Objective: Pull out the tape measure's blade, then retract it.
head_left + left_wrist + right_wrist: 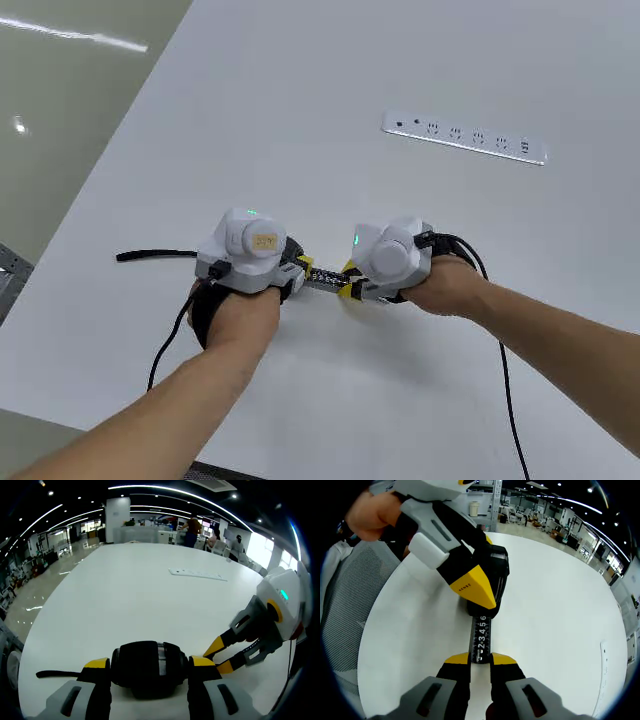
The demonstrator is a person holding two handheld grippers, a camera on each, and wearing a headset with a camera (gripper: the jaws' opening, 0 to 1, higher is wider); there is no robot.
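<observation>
Two grippers, one black tape measure (149, 669) and one power strip (463, 137), upper right in the head view. The left gripper (149, 661) clamps the tape measure's body, low centre of its view. The right gripper (480, 659) pinches the short drawn-out blade (481, 637), bottom centre.

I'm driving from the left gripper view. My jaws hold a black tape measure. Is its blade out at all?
Observer: Yes. In the right gripper view a short bit of blade runs from the tape measure to the right gripper, whose jaws are shut on it.
Operator: Are there numbers on it?
Observer: Yes, 2 up to 6 are printed on the part that shows.
Operator: Is anything hanging off that gripper?
Observer: In the head view a black cable trails from it across the table, back towards the person.
</observation>
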